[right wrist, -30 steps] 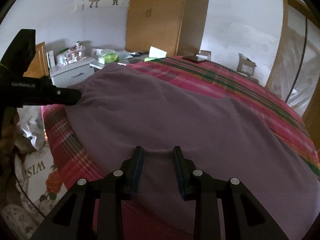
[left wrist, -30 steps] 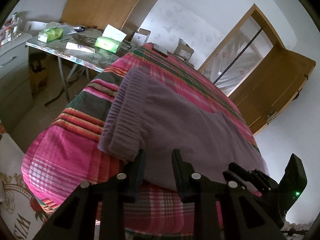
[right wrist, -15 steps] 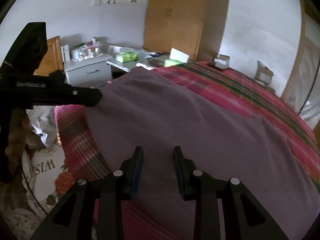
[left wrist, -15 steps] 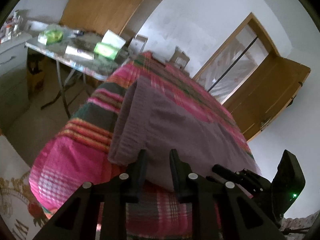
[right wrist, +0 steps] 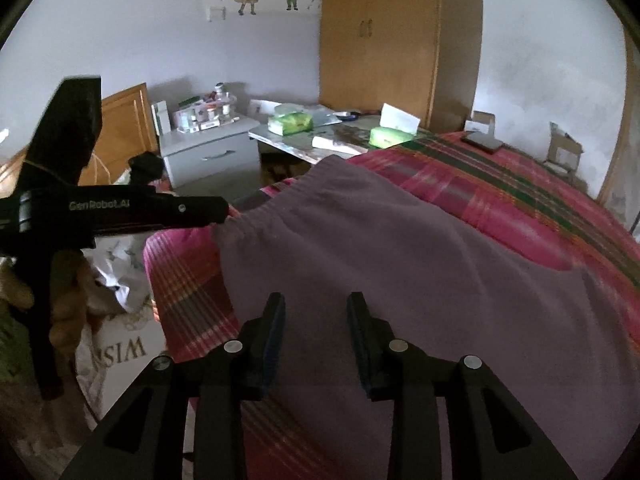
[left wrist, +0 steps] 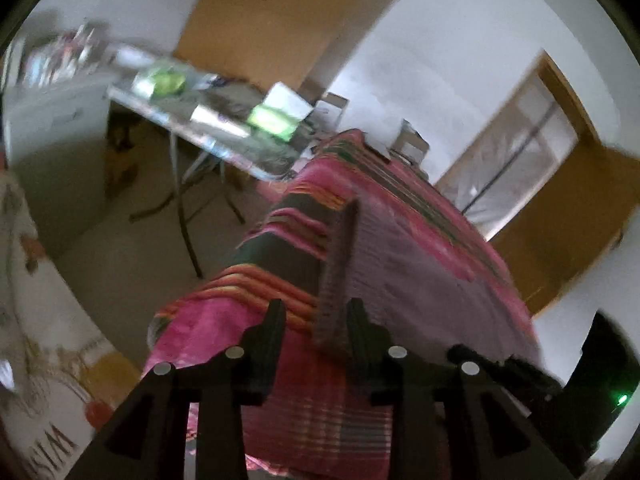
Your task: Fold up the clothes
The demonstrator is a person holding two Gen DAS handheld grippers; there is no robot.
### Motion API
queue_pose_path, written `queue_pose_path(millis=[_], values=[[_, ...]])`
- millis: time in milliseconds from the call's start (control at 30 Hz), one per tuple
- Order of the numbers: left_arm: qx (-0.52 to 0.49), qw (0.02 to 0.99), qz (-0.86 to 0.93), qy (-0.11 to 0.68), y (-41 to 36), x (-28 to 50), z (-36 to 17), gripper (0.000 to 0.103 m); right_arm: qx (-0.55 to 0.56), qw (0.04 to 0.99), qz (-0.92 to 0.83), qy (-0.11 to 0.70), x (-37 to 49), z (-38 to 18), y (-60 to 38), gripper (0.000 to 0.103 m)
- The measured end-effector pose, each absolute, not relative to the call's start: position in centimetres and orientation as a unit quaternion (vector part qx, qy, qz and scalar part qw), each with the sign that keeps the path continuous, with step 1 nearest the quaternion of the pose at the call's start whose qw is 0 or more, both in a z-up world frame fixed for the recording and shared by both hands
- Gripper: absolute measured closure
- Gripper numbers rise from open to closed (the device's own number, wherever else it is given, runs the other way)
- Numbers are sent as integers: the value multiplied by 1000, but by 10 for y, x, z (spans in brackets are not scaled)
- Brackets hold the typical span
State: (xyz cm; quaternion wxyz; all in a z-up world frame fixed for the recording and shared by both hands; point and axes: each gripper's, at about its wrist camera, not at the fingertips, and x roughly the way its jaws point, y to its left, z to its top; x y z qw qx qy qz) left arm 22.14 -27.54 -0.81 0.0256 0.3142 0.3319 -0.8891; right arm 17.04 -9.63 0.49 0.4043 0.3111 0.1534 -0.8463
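Note:
A purple garment (right wrist: 400, 264) with a ribbed elastic waistband (left wrist: 336, 280) lies flat on a bed under a pink plaid blanket (right wrist: 500, 184). My left gripper (left wrist: 316, 320) is open at the bed's near corner, and the waistband's corner sits between its fingers. In the right wrist view the left gripper (right wrist: 222, 212) reaches in from the left, held by a hand, with its tip at that same corner. My right gripper (right wrist: 316, 320) is open just above the garment's near edge with only cloth below it. Its dark body (left wrist: 500, 364) shows at lower right in the left wrist view, which is blurred.
A folding table (right wrist: 320, 136) with green packets stands beyond the bed's left side, beside a white nightstand (right wrist: 208, 148) and a wooden wardrobe (right wrist: 380, 40). A phone (right wrist: 482, 142) lies on the blanket's far end. A printed bag (right wrist: 120, 348) sits on the floor by the corner.
My left gripper has swung left to the waistband corner, which now sits between its fingers. The right gripper has drawn back slightly over the garment. Both stay open.

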Motion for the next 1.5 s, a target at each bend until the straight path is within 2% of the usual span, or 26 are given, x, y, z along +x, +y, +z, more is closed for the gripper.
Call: queue_pose_path(millis=[533, 933, 1000, 1033, 1200, 1500], values=[[319, 19, -881, 350, -284, 224, -11, 71, 302, 465, -813, 178, 180, 3, -154, 68], [329, 3, -870, 366, -287, 217, -10, 70, 308, 434, -822, 204, 174, -4, -171, 67], [331, -6, -864, 378, -289, 215, -10, 70, 308, 431, -824, 202, 173, -4, -171, 68], [332, -7, -861, 385, -290, 213, -10, 68, 309, 429, -824, 202, 172, -5, -171, 73], [334, -43, -842, 422, -296, 202, -8, 66, 307, 428, -829, 188, 170, -3, -166, 82], [348, -96, -803, 475, -302, 180, -10, 59, 294, 440, -838, 134, 169, 9, -144, 85]])
